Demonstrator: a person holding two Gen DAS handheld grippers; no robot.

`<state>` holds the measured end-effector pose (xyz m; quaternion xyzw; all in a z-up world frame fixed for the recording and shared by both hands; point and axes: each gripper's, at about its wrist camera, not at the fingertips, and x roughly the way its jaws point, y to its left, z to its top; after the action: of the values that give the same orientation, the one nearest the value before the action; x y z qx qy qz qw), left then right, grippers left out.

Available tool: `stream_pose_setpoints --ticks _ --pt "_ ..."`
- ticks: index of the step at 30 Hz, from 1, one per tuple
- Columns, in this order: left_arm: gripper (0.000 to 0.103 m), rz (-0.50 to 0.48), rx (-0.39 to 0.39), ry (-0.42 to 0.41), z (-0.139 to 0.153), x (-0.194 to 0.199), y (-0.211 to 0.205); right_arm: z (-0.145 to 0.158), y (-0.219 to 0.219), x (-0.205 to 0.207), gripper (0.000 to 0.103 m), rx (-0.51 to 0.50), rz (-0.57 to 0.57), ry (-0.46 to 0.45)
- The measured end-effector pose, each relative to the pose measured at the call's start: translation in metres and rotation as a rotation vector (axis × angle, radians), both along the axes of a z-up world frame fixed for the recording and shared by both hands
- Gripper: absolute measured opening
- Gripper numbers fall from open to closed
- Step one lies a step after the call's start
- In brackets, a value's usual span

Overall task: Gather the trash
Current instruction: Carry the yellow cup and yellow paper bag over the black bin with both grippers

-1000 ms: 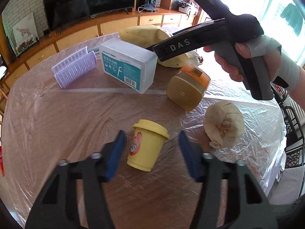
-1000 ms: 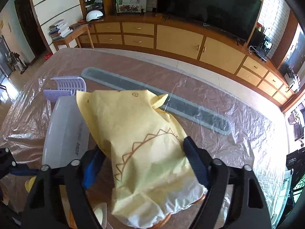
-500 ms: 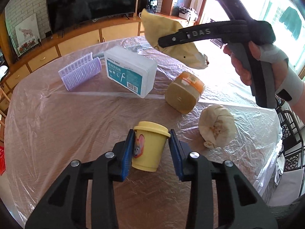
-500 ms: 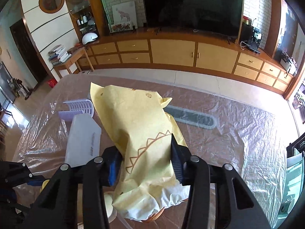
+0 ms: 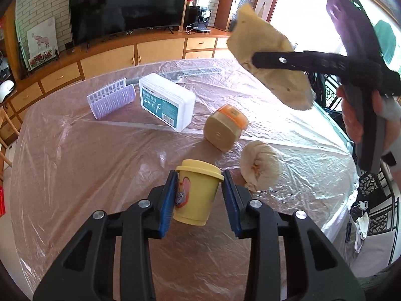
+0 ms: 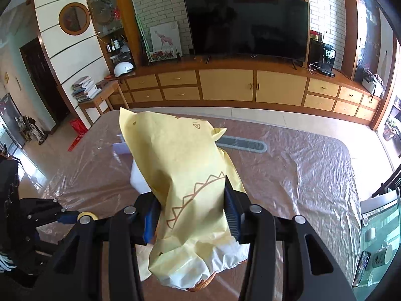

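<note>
A small yellow lidded cup (image 5: 196, 192) with a cartoon print sits between the blue pads of my left gripper (image 5: 199, 198), which is shut on it just above the table. My right gripper (image 6: 192, 213) is shut on a yellow paper bag (image 6: 183, 175) with a brown zigzag print, held well above the table. In the left wrist view that bag (image 5: 270, 67) hangs at the upper right, and a hand (image 5: 356, 120) holds the right gripper's handle. A crumpled beige paper ball (image 5: 260, 165) and a tan container with an orange lid (image 5: 224, 128) lie beside the cup.
A white and teal box (image 5: 166, 101) and a purple ribbed rack (image 5: 110, 97) lie further back on the plastic-covered table (image 5: 75, 155). A grey strip (image 6: 240, 145) runs along the table's far side. A TV cabinet (image 6: 225, 87) stands beyond. The table's right edge drops to the floor.
My left gripper closed on the yellow cup and lifted it a little. My right gripper closed on the paper bag and raised it off the table.
</note>
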<state>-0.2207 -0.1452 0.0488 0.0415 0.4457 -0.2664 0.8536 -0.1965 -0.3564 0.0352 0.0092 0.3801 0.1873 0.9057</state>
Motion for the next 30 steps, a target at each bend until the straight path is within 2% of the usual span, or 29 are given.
stream_pose_setpoints --ticks 7,22,30 --pt "0.038 0.014 -0.015 -0.021 0.012 -0.023 -0.001 0.002 -0.013 -0.045 0.043 0.080 -0.003 0.011" --pt "0.038 0.025 -0.016 -0.057 0.027 -0.080 0.010 0.008 -0.003 -0.143 0.043 0.112 0.037 -0.009" --pt "0.038 0.016 -0.014 -0.066 0.030 -0.110 0.010 0.005 0.001 -0.182 0.043 0.126 0.085 0.006"
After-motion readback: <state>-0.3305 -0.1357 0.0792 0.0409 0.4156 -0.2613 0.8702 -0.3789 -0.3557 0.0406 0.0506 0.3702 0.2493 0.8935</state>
